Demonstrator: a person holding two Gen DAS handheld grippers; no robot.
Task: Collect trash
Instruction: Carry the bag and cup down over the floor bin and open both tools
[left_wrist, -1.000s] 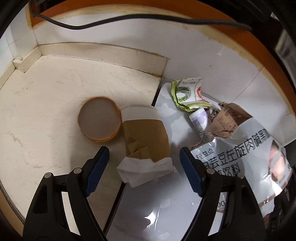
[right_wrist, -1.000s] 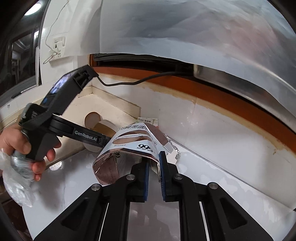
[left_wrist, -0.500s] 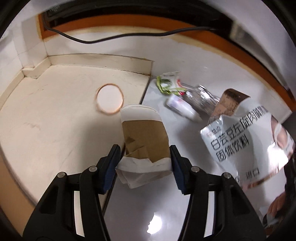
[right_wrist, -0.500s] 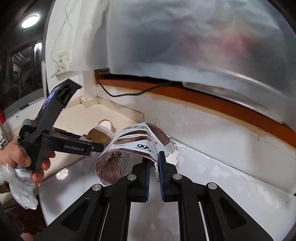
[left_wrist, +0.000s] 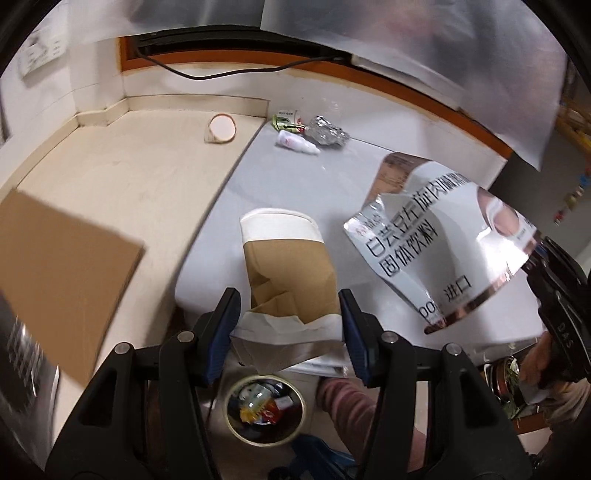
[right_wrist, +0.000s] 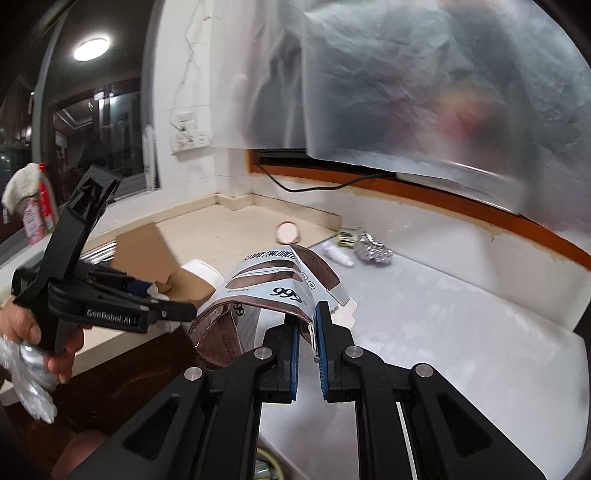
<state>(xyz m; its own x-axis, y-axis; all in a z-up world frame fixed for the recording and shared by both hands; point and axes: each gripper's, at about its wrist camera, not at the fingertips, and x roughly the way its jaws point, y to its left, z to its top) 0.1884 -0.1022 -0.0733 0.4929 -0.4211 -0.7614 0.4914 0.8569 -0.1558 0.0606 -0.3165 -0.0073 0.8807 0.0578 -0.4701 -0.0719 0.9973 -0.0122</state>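
Holding Trash Over the Bin

Gripping a crushed paper cup (left_wrist: 291, 280) between its blue pads, the left gripper (left_wrist: 288, 328) has its jaws closed on the cup's torn lower end, with the cup lifted off the counter (left_wrist: 155, 192). Directly below the cup, down past the counter edge, stands a round trash bin (left_wrist: 265, 409) with wrappers inside. The right gripper (right_wrist: 306, 332) has its jaws nearly together, pinching the edge of a silver snack bag (right_wrist: 273, 291) printed with dark lettering; the bag hangs in the air just beside the cup. Farther back on the counter lie a small white bottle (left_wrist: 295, 142), a crumpled foil ball (left_wrist: 327, 131), a green wrapper (left_wrist: 285, 120) and an orange-rimmed lid (left_wrist: 221, 127). A cardboard flap (left_wrist: 62, 280) juts in at the left.
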